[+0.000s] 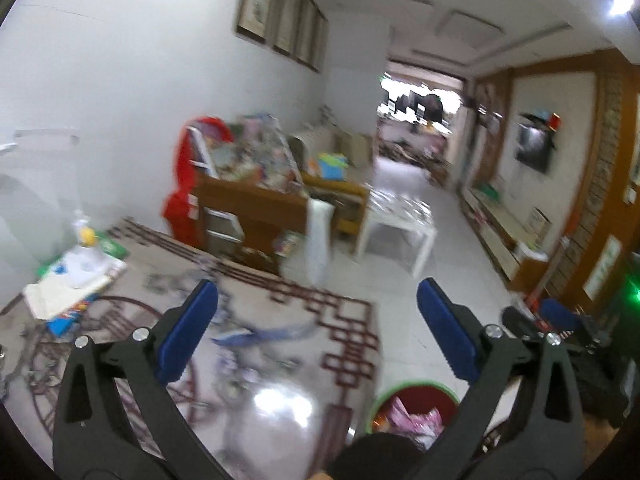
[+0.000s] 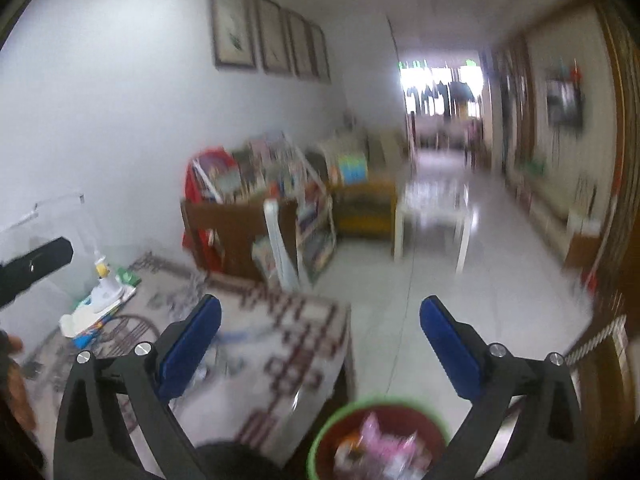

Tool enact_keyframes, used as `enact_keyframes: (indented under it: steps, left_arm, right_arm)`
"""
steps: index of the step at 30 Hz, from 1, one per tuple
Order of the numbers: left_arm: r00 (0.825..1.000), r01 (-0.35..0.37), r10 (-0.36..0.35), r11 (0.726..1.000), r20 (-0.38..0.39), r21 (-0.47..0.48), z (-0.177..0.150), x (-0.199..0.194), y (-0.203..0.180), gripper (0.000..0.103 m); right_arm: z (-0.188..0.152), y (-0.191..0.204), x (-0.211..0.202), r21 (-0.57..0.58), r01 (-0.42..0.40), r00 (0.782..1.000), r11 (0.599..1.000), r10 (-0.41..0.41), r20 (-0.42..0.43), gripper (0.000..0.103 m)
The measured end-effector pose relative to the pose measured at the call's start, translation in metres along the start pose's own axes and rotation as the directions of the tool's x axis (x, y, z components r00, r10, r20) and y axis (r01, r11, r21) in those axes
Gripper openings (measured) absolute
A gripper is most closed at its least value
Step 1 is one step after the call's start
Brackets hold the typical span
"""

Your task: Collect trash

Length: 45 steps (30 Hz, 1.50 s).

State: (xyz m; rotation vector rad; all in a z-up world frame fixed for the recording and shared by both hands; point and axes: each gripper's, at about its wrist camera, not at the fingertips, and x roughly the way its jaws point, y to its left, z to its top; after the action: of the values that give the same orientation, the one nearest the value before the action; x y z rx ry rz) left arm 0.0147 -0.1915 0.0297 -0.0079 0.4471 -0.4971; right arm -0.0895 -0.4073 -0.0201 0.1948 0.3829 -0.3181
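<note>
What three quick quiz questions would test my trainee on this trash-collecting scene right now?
1. True or false: the left gripper is shut on a wrapper.
2. What rim colour has the trash bin? A green, B blue, C yellow.
3. Fill in: the bluish wrapper lies on the patterned ____.

Key:
1. False; both the left gripper and the right gripper are open and hold nothing.
2. A; pink wrappers already lie inside the trash bin.
3. Table.

Your table top (image 1: 280, 392): glossy, patterned | floor tiles (image 1: 432, 300): smooth, shiny | your finger pads (image 1: 188, 332): matt blue | cabinet (image 1: 256, 208): wood
</note>
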Motion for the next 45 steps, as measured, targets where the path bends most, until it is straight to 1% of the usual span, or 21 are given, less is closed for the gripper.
enact_keyframes:
  steps: [2, 3, 6, 10, 14, 18, 21, 23, 28, 33, 38, 45]
  left_arm:
    - [0.999, -0.044, 0.044, 0.999, 0.022, -0.011, 0.004, -0.008, 0.01, 0.098]
    - [0.998, -0.056, 0.057, 0.998, 0.029, -0.013, 0.005, -0.011, 0.014, 0.098]
    - [0.994, -0.102, 0.102, 0.995, 0.039, -0.01, 0.008, -0.019, 0.023, 0.098]
    - [0.988, -0.144, 0.144, 0.989, 0.046, -0.017, 0.008, -0.024, 0.033, 0.098]
    - [0.989, -0.128, 0.131, 0.991, 0.062, -0.046, 0.009, -0.031, 0.044, 0.098]
    - [0.984, -0.161, 0.164, 0.986, 0.072, -0.047, 0.008, -0.036, 0.046, 0.098]
    - [0.982, -0.174, 0.177, 0.983, 0.063, -0.051, 0.006, -0.034, 0.05, 0.098]
    - [0.983, -0.172, 0.175, 0.983, 0.054, -0.059, 0.003, -0.032, 0.052, 0.098]
    - [0.983, -0.174, 0.178, 0.983, 0.05, -0.064, 0.002, -0.031, 0.052, 0.098]
    - [0.983, -0.176, 0.178, 0.983, 0.044, -0.06, -0.001, -0.028, 0.05, 0.098]
    - [0.983, -0.176, 0.178, 0.983, 0.04, -0.054, -0.003, -0.027, 0.049, 0.098]
    - [0.983, -0.178, 0.18, 0.983, 0.04, -0.045, -0.005, -0.025, 0.048, 0.098]
  right_arm:
    - [0.004, 0.018, -0.009, -0.04, -0.008, 0.997, 0.999, 0.011, 0.08, 0.096]
    - [0.007, 0.022, -0.01, -0.045, -0.023, 0.996, 0.999, 0.026, 0.089, 0.096]
    - [0.009, 0.041, -0.01, -0.057, -0.088, 0.992, 0.995, 0.092, 0.083, 0.096]
    - [0.007, 0.063, -0.005, -0.083, -0.124, 0.991, 0.989, 0.127, 0.039, 0.096]
    - [0.0, 0.071, 0.003, -0.058, -0.155, 0.988, 0.986, 0.154, -0.018, 0.096]
    - [-0.005, 0.066, 0.013, 0.02, -0.165, 0.983, 0.986, 0.166, -0.08, 0.096]
    - [-0.007, 0.061, 0.014, 0.077, -0.17, 0.979, 0.982, 0.177, -0.097, 0.096]
    - [-0.007, 0.06, 0.014, 0.089, -0.177, 0.977, 0.98, 0.186, -0.107, 0.096]
    - [-0.01, 0.066, 0.014, 0.06, -0.179, 0.976, 0.982, 0.185, -0.117, 0.096]
    - [-0.013, 0.066, 0.018, 0.066, -0.207, 0.966, 0.976, 0.214, -0.145, 0.096]
    - [-0.015, 0.068, 0.018, 0.044, -0.205, 0.967, 0.978, 0.209, -0.147, 0.096]
    - [-0.018, 0.067, 0.022, 0.054, -0.202, 0.966, 0.978, 0.208, -0.156, 0.096]
